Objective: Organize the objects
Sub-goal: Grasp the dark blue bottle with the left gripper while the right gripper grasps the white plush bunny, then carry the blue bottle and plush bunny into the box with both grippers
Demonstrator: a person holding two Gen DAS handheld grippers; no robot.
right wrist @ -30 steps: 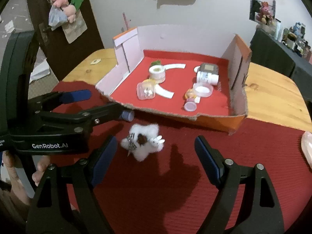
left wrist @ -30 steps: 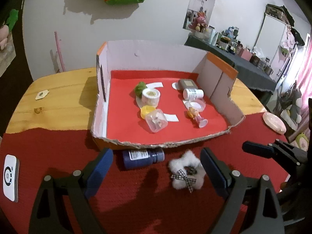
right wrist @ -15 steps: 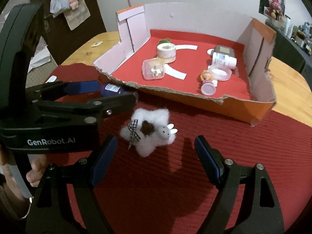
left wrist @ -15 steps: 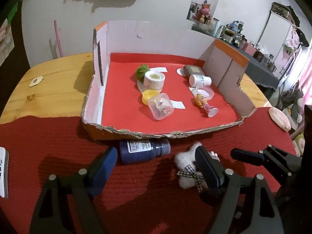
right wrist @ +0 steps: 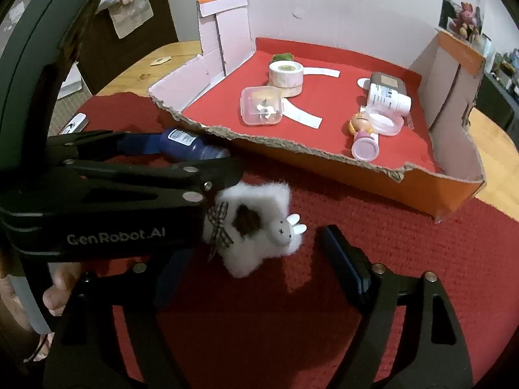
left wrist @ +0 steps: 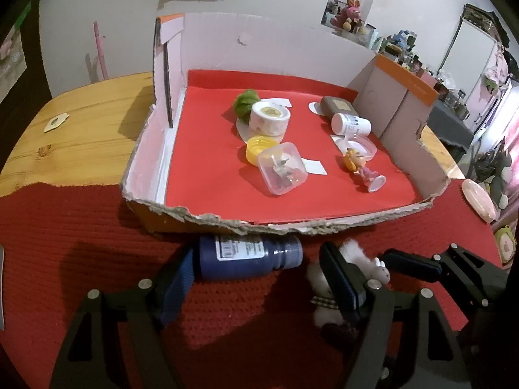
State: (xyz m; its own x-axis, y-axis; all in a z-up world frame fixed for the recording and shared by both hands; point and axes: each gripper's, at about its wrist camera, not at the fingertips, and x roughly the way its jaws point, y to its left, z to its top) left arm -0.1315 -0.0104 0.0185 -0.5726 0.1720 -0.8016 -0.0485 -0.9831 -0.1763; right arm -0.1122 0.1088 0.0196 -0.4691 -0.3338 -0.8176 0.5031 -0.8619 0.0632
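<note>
On the red cloth [left wrist: 81, 243], just before the box [left wrist: 324, 225], lie a blue bottle [left wrist: 246, 257] and a white plush [right wrist: 259, 223], side by side. The left gripper [left wrist: 256, 283] is closing with the bottle between its jaws, not yet pinched; the right gripper [right wrist: 256, 265] is closing around the plush, pads clear of it. The bottle looks rigid, smooth and apt to roll: take it across the barrel. The plush is light and squashy, so grip through its middle.
</note>
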